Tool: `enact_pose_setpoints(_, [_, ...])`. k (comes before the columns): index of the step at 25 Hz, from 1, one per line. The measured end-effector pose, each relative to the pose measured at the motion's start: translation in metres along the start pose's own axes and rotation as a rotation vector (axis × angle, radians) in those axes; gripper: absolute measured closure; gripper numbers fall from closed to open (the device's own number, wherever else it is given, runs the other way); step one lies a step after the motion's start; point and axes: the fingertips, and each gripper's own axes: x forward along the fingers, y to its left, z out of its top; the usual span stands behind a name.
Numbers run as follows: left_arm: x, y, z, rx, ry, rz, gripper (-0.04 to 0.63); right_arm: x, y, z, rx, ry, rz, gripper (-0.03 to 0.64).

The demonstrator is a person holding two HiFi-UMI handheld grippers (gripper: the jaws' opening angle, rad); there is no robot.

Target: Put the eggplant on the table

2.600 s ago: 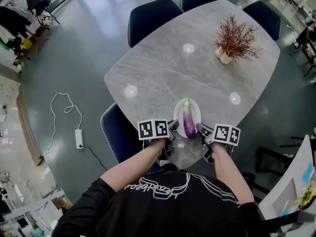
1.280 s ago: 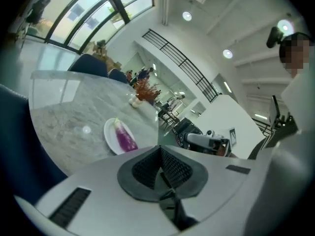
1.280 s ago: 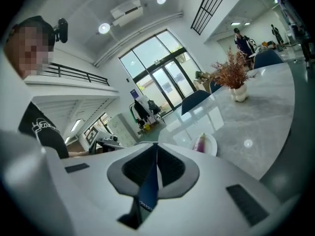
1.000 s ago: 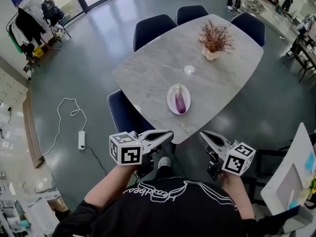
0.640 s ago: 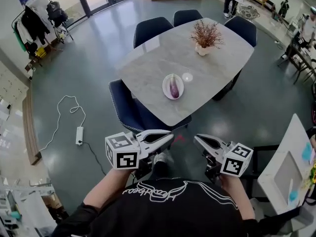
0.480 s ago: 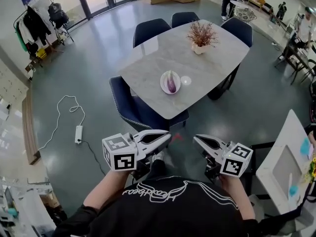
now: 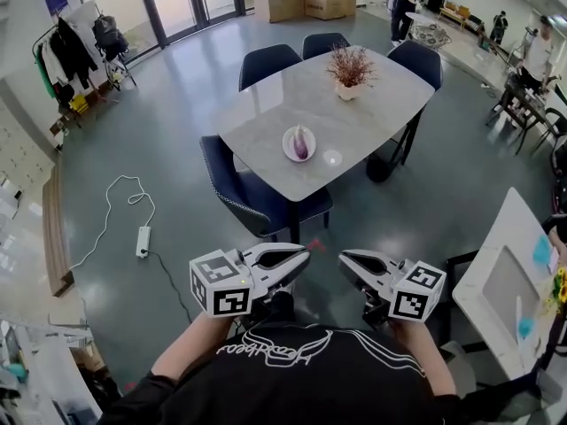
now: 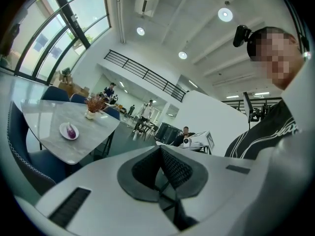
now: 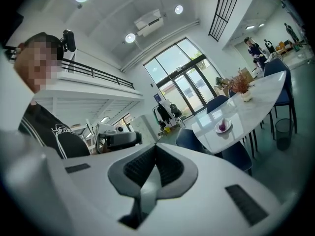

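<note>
Well short of the table [image 7: 381,113], over bare grey floor, the left gripper [image 7: 302,258] and the right gripper [image 7: 345,259] are held side by side in front of the person's black top [image 7: 306,370], both pointing toward the table. In the left gripper view the two ribbed pads [image 8: 172,167] are pressed together with nothing between them, and the right gripper view shows its pads [image 9: 140,168] shut in the same way, also empty. Between the grippers and the table a dark blue chair [image 7: 239,189] is tucked against the table's near edge. On the table, close to that near edge, stands a white plate [image 7: 289,148], and the eggplant [image 7: 301,142] lies on the plate, not on the tabletop itself. Both gripper views catch it small in the distance: plate [image 8: 63,131] and eggplant [image 8: 72,130] on the left one, plate [image 9: 217,130] and eggplant [image 9: 224,126] on the right one. Toward the table's far end a potted plant [image 7: 347,67] of reddish dry twigs stands upright, well apart from the plate. Three more dark chairs [image 7: 268,63] ring the table's far sides. Left of the table, a power strip [image 7: 142,242] with a looping white cable lies on the floor, and beyond the table cardboard boxes [image 7: 306,3] are stacked near the glass doors.
</note>
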Motion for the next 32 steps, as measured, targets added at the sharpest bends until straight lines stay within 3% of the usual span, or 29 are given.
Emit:
enact_pose_setpoints(4, [-0.002, -0.007, -0.009, 0.008, 0.015, 0.036, 0.586, -0.011, 0.005, -0.006, -0.039, 0.018, 0.001, 0.611])
enact_pose_setpoints(11, [0.0, -0.023, -0.017, 0.021, 0.02, 0.038, 0.586, -0.015, 0.019, -0.011, -0.057, 0.014, 0.04, 0.611])
enact_pose_setpoints(17, [0.006, -0.033, -0.024, 0.053, 0.033, 0.034, 0.586, -0.025, 0.018, -0.019, -0.072, 0.02, 0.018, 0.611])
enact_pose_setpoints(32, [0.009, -0.032, -0.038, 0.034, 0.056, 0.037, 0.586, -0.032, 0.017, -0.029, -0.075, 0.02, 0.025, 0.611])
